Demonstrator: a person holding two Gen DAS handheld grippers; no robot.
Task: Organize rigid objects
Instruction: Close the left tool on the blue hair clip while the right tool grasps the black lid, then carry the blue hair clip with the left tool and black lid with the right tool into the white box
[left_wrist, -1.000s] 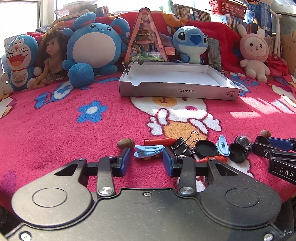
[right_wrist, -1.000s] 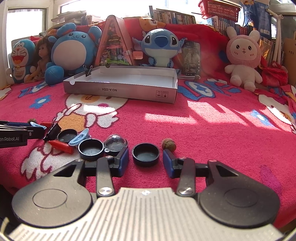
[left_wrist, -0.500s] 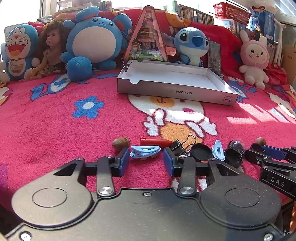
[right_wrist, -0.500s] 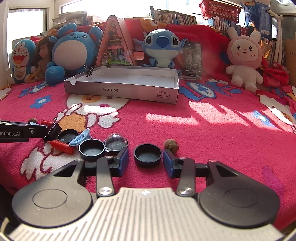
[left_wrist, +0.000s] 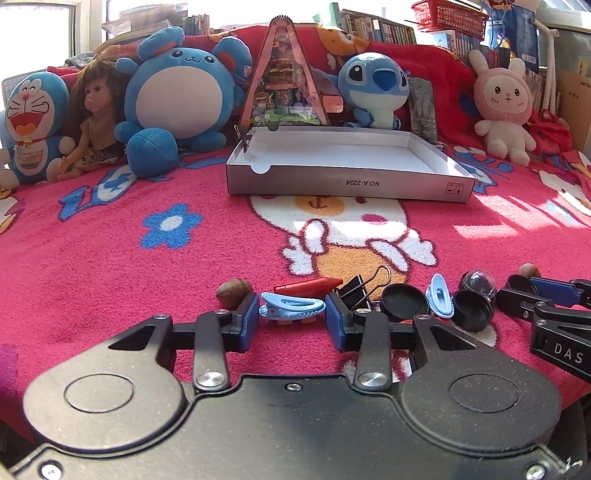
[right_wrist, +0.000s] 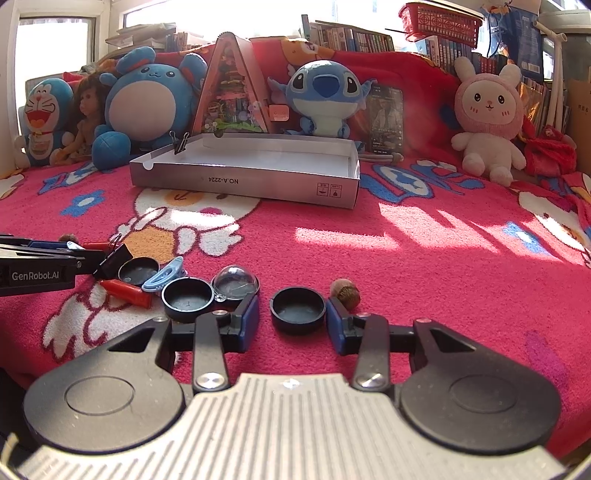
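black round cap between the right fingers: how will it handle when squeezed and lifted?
The black round cap looks like rigid moulded plastic, so probably stiff and light. Its curved wall gives the closing fingers narrow contact, so it may twist or pop out. Lying flat, open side up, on the fuzzy blanket, it shouldn't roll.

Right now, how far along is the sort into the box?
Barely begun: the box holds nothing visible; one binder clip sits on its rim. In hand: left gripper brackets the blue hair clip; right gripper is closing around the black cap. Left: acorns, red pieces, other caps, dome.
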